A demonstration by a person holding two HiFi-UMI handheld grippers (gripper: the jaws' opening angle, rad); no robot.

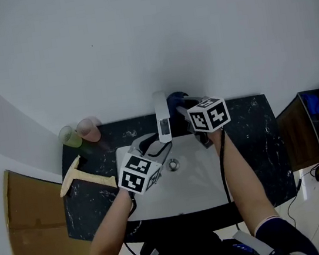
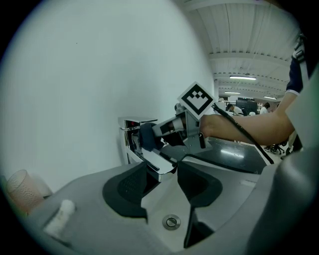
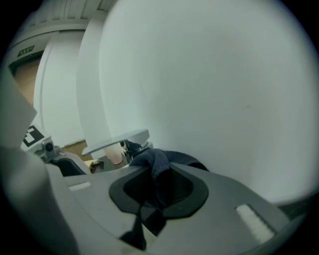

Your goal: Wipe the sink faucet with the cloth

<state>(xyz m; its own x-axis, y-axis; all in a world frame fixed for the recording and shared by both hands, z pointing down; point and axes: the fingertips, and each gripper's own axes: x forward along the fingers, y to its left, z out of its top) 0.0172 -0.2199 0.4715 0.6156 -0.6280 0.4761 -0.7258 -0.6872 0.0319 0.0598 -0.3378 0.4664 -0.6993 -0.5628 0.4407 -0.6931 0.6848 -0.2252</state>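
Rising from the counter (image 1: 255,133) behind the sink (image 1: 204,188), the faucet (image 2: 157,167) has the cloth (image 2: 147,136) bunched against its upper body, pinched in the right hand-held gripper (image 3: 158,182). Firm, even pressure drawn along the spout should serve best, I judge, with the left hand-held gripper (image 2: 162,172), jaws wide either side of the spout tip, giving way.

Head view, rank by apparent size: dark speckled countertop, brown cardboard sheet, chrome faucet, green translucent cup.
1. dark speckled countertop
2. brown cardboard sheet
3. chrome faucet and green translucent cup: look about alike, not ranked.
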